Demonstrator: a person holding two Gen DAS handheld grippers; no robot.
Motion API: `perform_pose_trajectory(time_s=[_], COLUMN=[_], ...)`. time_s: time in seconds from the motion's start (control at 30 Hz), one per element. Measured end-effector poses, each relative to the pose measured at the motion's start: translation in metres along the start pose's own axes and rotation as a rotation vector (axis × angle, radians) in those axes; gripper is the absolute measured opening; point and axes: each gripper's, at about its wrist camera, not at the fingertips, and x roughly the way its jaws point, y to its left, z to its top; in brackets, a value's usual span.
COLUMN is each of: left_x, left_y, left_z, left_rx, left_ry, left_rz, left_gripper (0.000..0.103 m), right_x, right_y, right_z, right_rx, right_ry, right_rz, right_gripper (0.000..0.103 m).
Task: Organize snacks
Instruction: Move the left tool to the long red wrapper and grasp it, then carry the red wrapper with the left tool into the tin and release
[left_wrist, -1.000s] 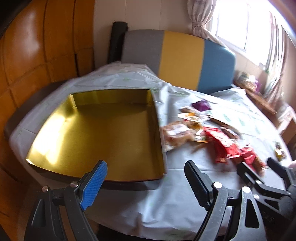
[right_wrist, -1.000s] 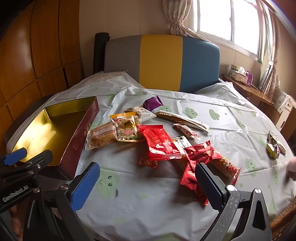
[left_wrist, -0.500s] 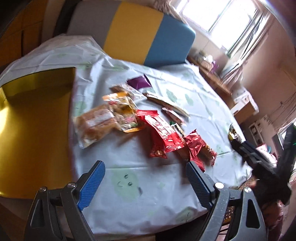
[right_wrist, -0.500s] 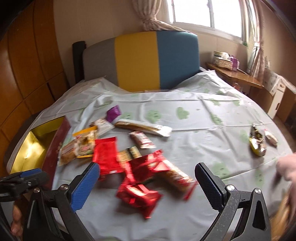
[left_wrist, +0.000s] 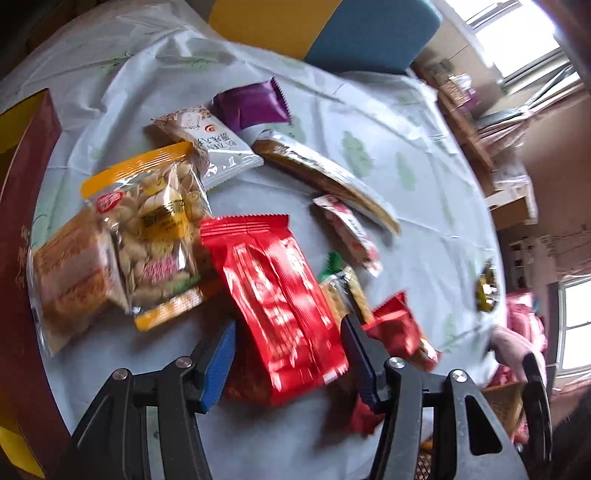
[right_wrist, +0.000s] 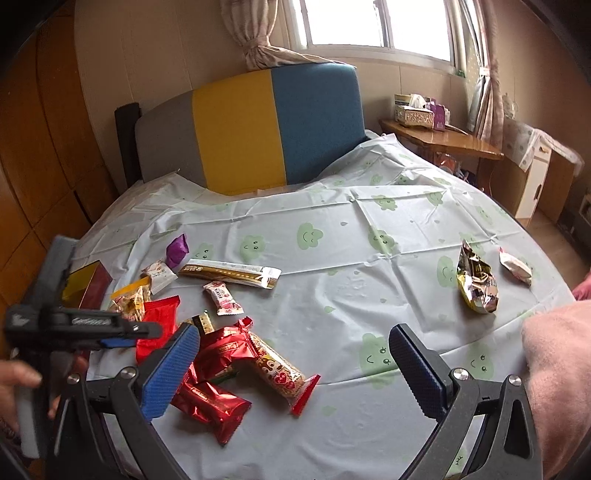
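Your left gripper (left_wrist: 286, 356) is spread wide with a finger on each side of the big red snack pack (left_wrist: 275, 299), not squeezing it. Your right gripper (right_wrist: 291, 369) hangs wide open and empty over the cloud-print tablecloth (right_wrist: 369, 258), just right of the red packets (right_wrist: 218, 376). The gold-lined box (left_wrist: 26, 184) sits at the table's left edge.

Left gripper (left_wrist: 288, 354) low over a scatter of snack packets on the cloth-covered surface (left_wrist: 388, 110).

Its jaws stand apart on either side of the big red packet (left_wrist: 277, 295), whose near end lies between them; whether they touch it is unclear. Left of it lie a clear bag of nuts (left_wrist: 155, 229) and an orange cake packet (left_wrist: 70, 273). Beyond are a white packet (left_wrist: 210, 144), a purple one (left_wrist: 251, 103) and a long brown bar (left_wrist: 325, 181). The dark red box (left_wrist: 22, 221) shows at the left edge.
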Motion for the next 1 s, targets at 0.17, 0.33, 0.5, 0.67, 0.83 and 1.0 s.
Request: perform_pose_trajectory(time_s=[0.17, 0.33, 0.5, 0.67, 0.83, 1.0], left_x=[0.017, 0.011, -0.013, -0.034, -0.057, -0.088], left_y=[-0.004, -0.005, 0.006, 0.018, 0.019, 0.039], left_z=[0.012, 0.005, -0.012, -0.024, -0.033, -0.048], left_rx=[-0.012, 0.058, 0.118, 0.152, 0.195, 0.216], left_ry=[0.038, -0.04, -0.125, -0.194, -0.224, -0.251], left_rz=[0.053, 0.058, 0.001, -0.074, -0.134, -0.164], left_gripper=[0.056, 0.035, 0.033, 0.032, 0.032, 0.032], right_x=[0.001, 0.008, 0.033, 0.057, 0.058, 0.064], right_y=[-0.004, -0.006, -0.003, 0.017, 0.055, 0.087], right_z=[0.003, 0.0, -0.021, -0.057, -0.072, -0.078], right_rx=[0.036, 0.073, 0.126, 0.111, -0.056, -0.308], right_ry=[-0.003, 0.035, 0.161, 0.279, 0.255, 0.225], right_rz=[0.053, 0.079, 0.145, 0.235, 0.256, 0.172], right_gripper=[0.103, 0.103, 0.088, 0.071, 0.091, 0.095])
